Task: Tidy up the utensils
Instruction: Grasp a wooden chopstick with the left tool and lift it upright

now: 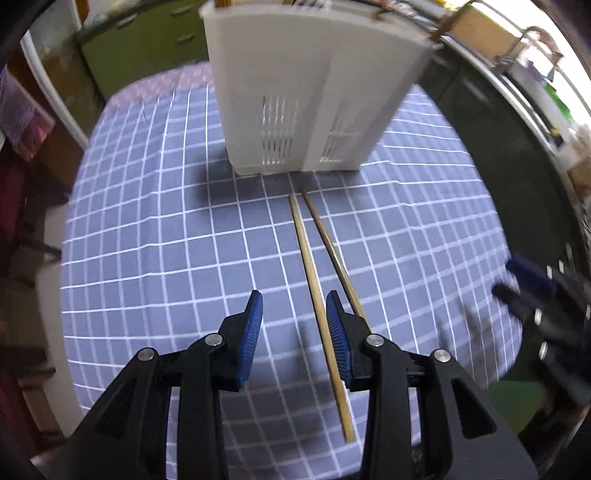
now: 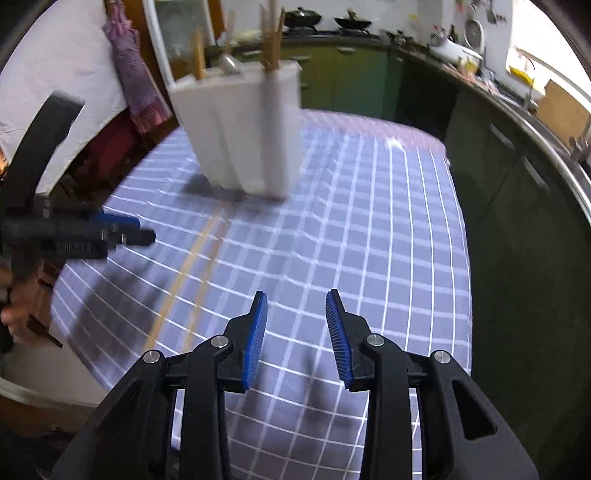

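Two wooden chopsticks (image 1: 317,280) lie side by side on the blue checked tablecloth (image 1: 166,240), running from the white utensil holder (image 1: 310,92) toward me. My left gripper (image 1: 294,306) is open and empty, hovering just above the cloth with the chopsticks close to its right finger. My right gripper (image 2: 296,306) is open and empty over the cloth, to the right of the blurred chopsticks (image 2: 192,273). The holder (image 2: 243,133) contains chopsticks and a spoon (image 2: 229,64). Each gripper shows in the other's view: the right one (image 1: 535,295), the left one (image 2: 110,232).
The table edge drops off at the right toward dark green cabinets (image 2: 517,206). A kitchen counter with pans (image 2: 325,18) runs along the back. A purple cloth (image 2: 133,77) hangs at the left wall. Both views are motion-blurred.
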{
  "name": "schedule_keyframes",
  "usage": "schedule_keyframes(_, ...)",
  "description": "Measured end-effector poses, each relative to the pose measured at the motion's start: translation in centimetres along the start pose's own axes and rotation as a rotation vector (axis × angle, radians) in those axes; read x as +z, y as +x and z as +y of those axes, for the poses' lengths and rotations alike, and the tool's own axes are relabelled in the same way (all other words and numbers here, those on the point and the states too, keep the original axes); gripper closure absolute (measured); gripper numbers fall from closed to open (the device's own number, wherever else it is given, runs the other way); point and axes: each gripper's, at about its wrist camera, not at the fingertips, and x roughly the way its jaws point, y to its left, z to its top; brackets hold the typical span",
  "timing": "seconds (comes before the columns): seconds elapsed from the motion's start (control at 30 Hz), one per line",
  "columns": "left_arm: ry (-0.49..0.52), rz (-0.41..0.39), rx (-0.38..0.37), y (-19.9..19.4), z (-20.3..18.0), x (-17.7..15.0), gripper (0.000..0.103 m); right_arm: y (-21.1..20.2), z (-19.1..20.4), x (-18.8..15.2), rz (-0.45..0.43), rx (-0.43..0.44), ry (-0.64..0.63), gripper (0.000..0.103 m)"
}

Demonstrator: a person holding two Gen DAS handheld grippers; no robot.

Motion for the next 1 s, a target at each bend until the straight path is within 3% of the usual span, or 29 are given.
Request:
schedule_keyframes(0.1,-0.032,0.036,0.022,2.0,-0.2,1.3,0.069,1.0,-0.7,-1.0,0.011,0.008,0.023,0.062)
schedule_keyframes(0.4,-0.059,0.114,0.061,6.1,-1.3,3.1,0.071,2.4,-2.1,-2.0,0.021,0.052,0.074,0.061)
schedule_keyframes(0.67,-0.033,0.118,0.113,7.1,-2.5,3.6,0.085,2.9,-2.6,-2.6,0.028,0.078,0.101,0.058)
schedule_keyframes(0.73,-0.027,0.123,0.107,7.1,-2.8,3.7,0.095,2.9,-2.5,-2.8,0.028,0.083,0.101,0.058)
schedule_keyframes(1.0,-0.022,0.088,0.073,4.5,-3.0,3.5,0.096,2.2,-2.9,-3.2,0.023,0.073,0.118,0.056)
